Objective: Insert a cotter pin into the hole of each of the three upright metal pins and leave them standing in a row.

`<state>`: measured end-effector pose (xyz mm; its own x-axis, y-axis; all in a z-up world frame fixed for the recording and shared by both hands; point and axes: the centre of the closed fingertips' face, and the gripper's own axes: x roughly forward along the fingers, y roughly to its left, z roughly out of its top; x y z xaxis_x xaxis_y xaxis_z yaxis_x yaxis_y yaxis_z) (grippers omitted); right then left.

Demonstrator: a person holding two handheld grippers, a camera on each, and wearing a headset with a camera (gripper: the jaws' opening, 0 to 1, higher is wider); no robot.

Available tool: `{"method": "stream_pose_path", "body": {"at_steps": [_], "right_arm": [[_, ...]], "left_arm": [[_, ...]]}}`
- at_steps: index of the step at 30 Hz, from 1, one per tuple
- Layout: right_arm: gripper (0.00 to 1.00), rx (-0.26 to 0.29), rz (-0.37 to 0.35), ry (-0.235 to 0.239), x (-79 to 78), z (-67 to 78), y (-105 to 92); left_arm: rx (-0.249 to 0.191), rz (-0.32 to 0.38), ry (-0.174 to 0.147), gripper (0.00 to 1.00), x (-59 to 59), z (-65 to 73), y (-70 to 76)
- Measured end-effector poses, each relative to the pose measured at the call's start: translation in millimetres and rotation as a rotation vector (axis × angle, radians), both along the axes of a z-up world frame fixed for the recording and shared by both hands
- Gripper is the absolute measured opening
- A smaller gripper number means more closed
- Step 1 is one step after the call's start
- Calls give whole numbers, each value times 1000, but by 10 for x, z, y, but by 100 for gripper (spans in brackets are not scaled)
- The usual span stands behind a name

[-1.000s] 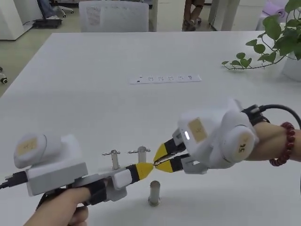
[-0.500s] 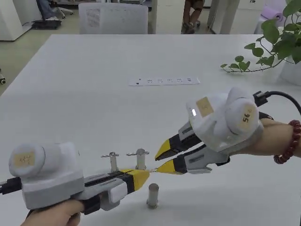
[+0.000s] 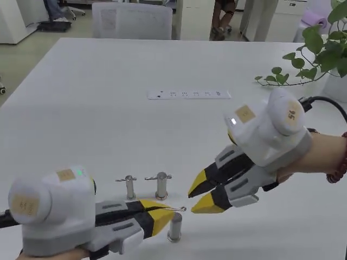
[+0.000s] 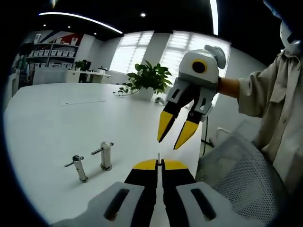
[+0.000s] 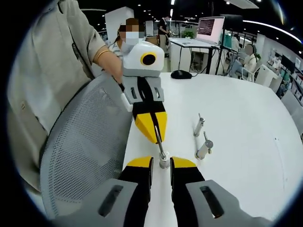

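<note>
Tabletop [image 3: 108,124]; left claw [image 3: 169,210] tight on level cotter pin [image 3: 179,208], tip toward parted right claw [image 3: 192,202]

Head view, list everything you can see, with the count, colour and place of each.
metal pins: three, silver, upright, near table edge
inserted cotter pins: two, silver, through the two rear pins
cotter pin: one, silver, beside the bare front pin
power strip: one, white, mid-table
plant: one, green, far right
chair: one, grey, beyond the table
table: one, white
left gripper: yellow-tipped, shut on the cotter pin
right gripper: yellow-tipped, open, right of the pins
</note>
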<state>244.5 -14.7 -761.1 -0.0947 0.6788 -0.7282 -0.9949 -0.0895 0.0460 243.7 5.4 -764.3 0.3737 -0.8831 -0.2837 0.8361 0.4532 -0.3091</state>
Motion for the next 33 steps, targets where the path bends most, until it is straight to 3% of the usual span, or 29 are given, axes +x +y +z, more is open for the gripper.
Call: {"method": "stream_pose_path", "body": {"at_steps": [13, 26, 33], "right_arm": [[15, 13, 60, 112, -199, -17, -41], [11, 46, 83, 188, -339, 25, -31], [8, 63, 81, 202, -369, 50, -13]], "left_arm": [[-41, -123, -61, 0, -161, 105, -96], [-85, -173, -71, 0, -253, 198, -134], [-90, -187, -77, 0, -279, 204, -138]]}}
